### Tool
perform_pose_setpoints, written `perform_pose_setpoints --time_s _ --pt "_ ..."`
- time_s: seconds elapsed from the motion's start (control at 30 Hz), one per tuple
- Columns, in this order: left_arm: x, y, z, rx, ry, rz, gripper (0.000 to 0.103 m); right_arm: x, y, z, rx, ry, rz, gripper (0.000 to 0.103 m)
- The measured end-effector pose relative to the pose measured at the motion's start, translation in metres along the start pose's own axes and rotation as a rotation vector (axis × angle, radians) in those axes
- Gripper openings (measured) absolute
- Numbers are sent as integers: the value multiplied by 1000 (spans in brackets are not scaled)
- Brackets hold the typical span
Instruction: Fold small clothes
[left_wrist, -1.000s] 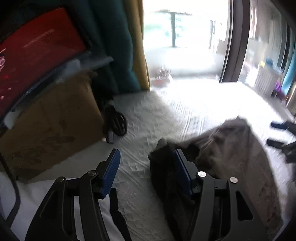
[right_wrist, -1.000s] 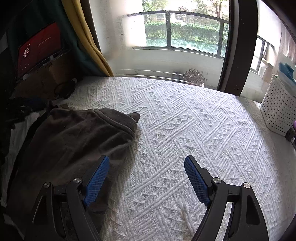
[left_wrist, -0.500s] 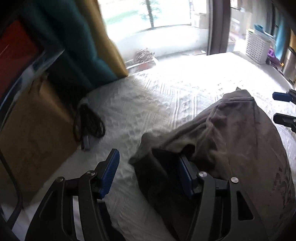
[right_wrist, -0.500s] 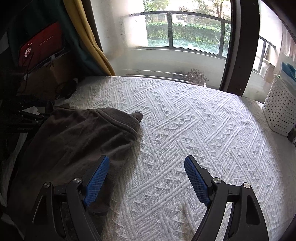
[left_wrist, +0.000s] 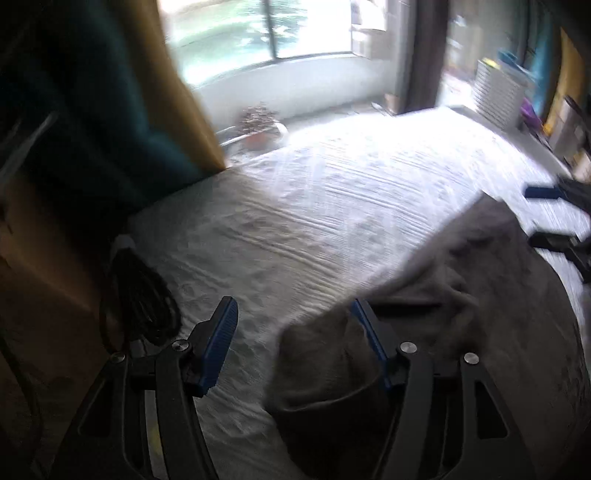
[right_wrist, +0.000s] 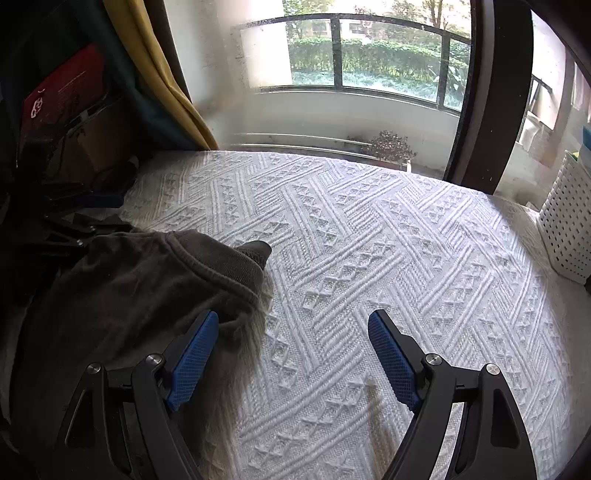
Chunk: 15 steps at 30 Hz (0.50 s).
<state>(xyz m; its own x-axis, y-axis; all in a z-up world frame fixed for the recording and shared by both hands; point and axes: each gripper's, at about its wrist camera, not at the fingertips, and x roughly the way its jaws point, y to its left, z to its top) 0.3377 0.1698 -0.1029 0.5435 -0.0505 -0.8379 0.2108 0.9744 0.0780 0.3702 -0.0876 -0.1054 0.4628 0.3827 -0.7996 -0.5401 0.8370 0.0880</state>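
A dark grey-brown garment (right_wrist: 129, 295) with a ribbed hem lies rumpled on the white patterned bedspread (right_wrist: 369, 240). My right gripper (right_wrist: 291, 354) hangs open over the garment's right edge, its left finger above the cloth and its right finger above bare bedspread. In the left wrist view the same garment (left_wrist: 480, 314) fills the lower right. My left gripper (left_wrist: 295, 339) is open, and a corner of the cloth lies loose against its right finger. The right gripper (left_wrist: 546, 216) shows at the far right edge of that view.
A cardboard box (left_wrist: 37, 295) and a coiled black cable (left_wrist: 140, 295) sit at the bed's left. Yellow and teal curtains (right_wrist: 166, 74) hang beside the window. A white perforated basket (right_wrist: 565, 229) stands at the right and a potted plant (right_wrist: 391, 147) beyond the bed.
The left gripper swung right and sank toward the garment's corner, and the box slid out to the left of its view. The raised cloth has settled flatter. The right gripper edged slightly forward.
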Motion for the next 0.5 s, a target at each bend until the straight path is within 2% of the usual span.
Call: perform_pose_setpoints --time_s 0.07,0.13,0.3,0.4,0.5 --pt "5 13 -1 -64 -5 68 64 2 2 0 2 3 -2 84" --pt "3 20 -4 -108 -16 58 64 5 3 0 4 7 -2 84" --pt "-28 11 -3 -91 -90 115 64 -1 9 -1 -2 0 -4 84" --pt "-63 -1 -6 -80 -161 86 64 -7 12 -1 -3 -11 -5 84" --pt "-79 -14 -9 -63 -178 56 64 -15 16 -3 -5 -22 -9 84"
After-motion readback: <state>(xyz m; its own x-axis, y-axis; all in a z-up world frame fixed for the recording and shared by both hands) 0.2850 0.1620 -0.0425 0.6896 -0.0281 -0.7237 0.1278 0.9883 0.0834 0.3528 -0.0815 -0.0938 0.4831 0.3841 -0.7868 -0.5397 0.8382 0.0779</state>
